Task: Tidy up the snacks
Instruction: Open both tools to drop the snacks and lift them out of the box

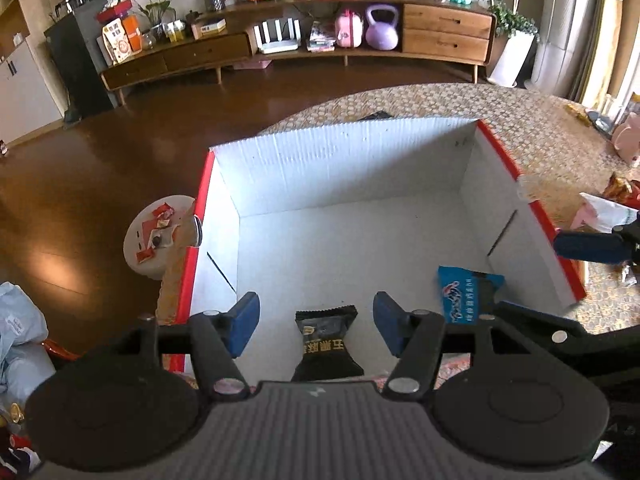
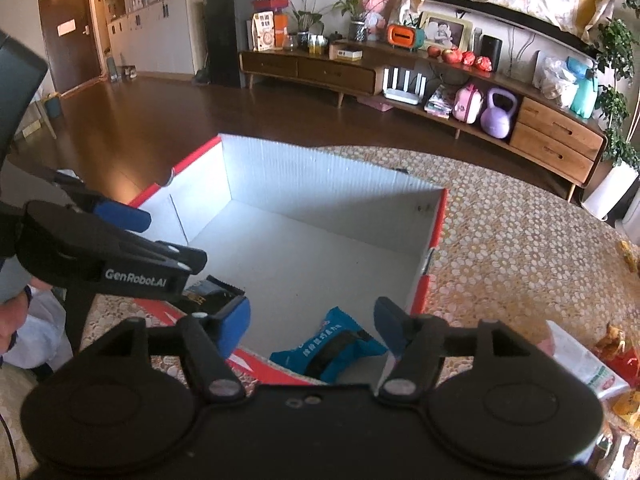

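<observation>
A white box with red rims [image 1: 352, 168] [image 2: 320, 172] stands on the woven tabletop. On its floor lies a black snack packet [image 1: 326, 344] [image 2: 208, 294], straight below my left gripper [image 1: 316, 326], which is open, its pads clear of the packet. A blue snack packet [image 1: 464, 294] [image 2: 332, 346] lies near the box's right wall, under my right gripper [image 2: 312, 330], also open and not touching it. The left gripper [image 2: 120, 236] shows at the left of the right wrist view; one blue fingertip [image 1: 588, 246] of the right gripper shows at the right edge of the left wrist view.
More wrapped snacks and a white bag [image 2: 592, 364] lie on the table right of the box. A small white round stool [image 1: 160, 236] with wrappers stands on the floor at left. A long wooden sideboard [image 1: 304, 48] runs along the far wall.
</observation>
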